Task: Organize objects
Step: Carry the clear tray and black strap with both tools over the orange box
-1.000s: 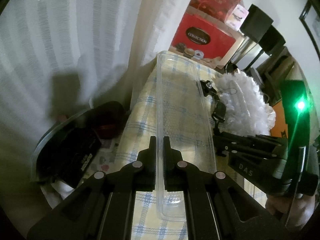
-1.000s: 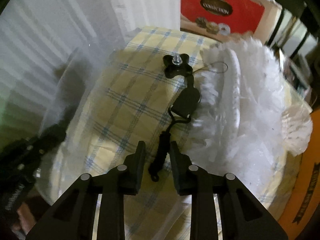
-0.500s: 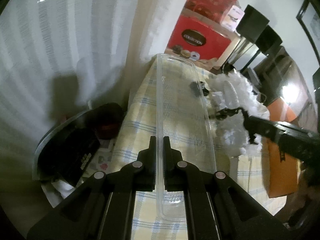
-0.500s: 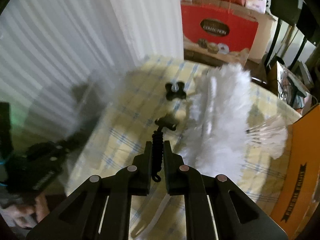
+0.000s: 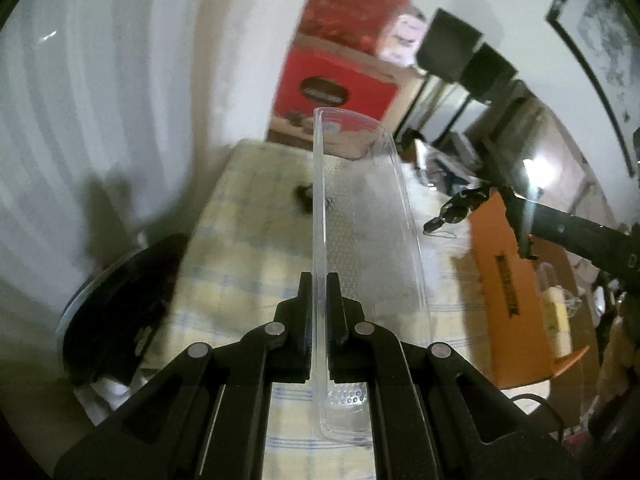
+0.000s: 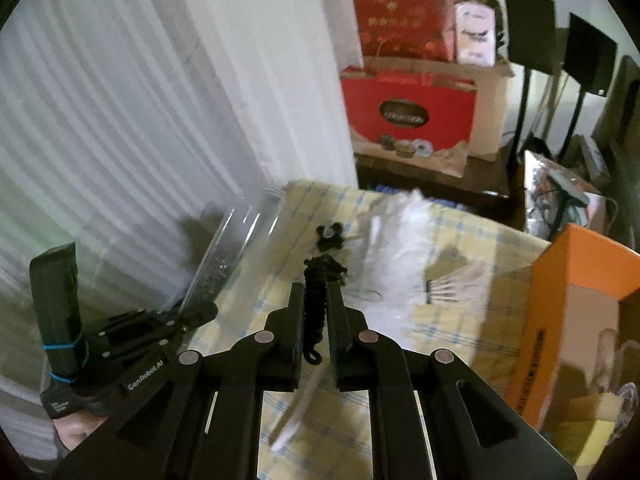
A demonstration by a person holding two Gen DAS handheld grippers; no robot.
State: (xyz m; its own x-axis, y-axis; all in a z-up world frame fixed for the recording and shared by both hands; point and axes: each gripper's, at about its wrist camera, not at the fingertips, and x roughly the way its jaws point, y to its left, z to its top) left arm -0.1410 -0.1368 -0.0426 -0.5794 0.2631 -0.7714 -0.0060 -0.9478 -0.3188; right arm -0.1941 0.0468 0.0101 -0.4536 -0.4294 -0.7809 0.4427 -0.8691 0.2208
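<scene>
I'm working over a table with a yellow-and-blue checked cloth [image 6: 460, 236], set against a white pleated curtain [image 6: 100, 120]. Behind it, red boxes [image 6: 408, 112] are stacked, with black stands [image 6: 528, 20] to their right and an orange box [image 6: 580, 304] at the table's right edge.

My left gripper [image 5: 319, 292] is clenched on the long wall of a clear tray [image 5: 360, 208], which stands tilted on edge over the cloth. My right gripper [image 6: 316, 300] is clamped on a black braided strap [image 6: 314, 312]; its jaws have just been closing, and the strap sits between them with its far end bunched beyond the fingertips.

Only the right view shows the white feather duster [image 6: 404, 256] lying on the cloth, and a small black knob [image 6: 330, 236] just beyond the strap; it also shows my hand [image 6: 74, 434] under the left gripper. The left view is blurred, but it alone shows a dark round object [image 5: 120, 304] at the table's left and a framed picture [image 5: 600, 40] on the wall.
</scene>
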